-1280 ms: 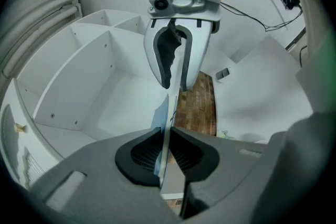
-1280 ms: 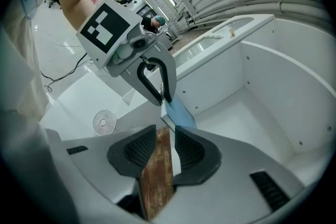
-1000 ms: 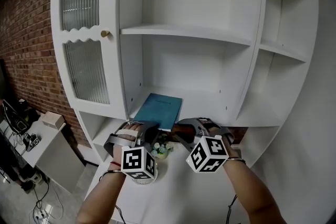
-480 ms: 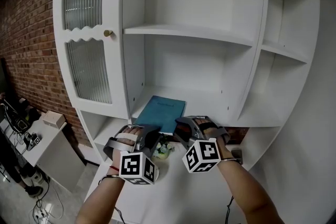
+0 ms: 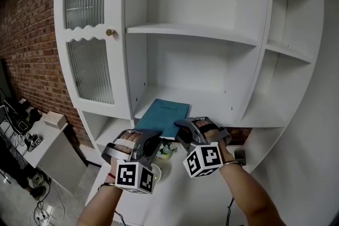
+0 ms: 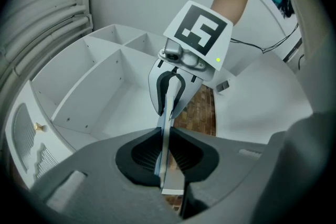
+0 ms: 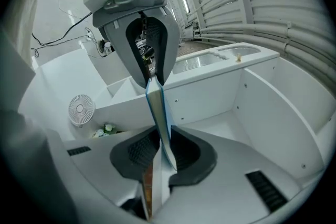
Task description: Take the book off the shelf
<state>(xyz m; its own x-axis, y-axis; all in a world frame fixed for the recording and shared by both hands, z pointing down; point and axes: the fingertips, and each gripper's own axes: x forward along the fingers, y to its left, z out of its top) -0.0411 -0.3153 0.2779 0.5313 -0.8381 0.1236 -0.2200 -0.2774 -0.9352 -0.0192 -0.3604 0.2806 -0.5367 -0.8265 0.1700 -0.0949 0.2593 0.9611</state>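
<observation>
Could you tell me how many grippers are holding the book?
2: the left gripper holds the book at its near left corner; the right gripper, jaws just closing on it, at the near right.

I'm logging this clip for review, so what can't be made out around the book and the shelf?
Print on the book: too small in the head view, edge-on in both gripper views.
Book's near edge: in the head view, covered by the left gripper and the right gripper, whose fingers have just been closing with the book between them.
Behind the cabinet door: head view, blurred by its ribbed glass.
</observation>
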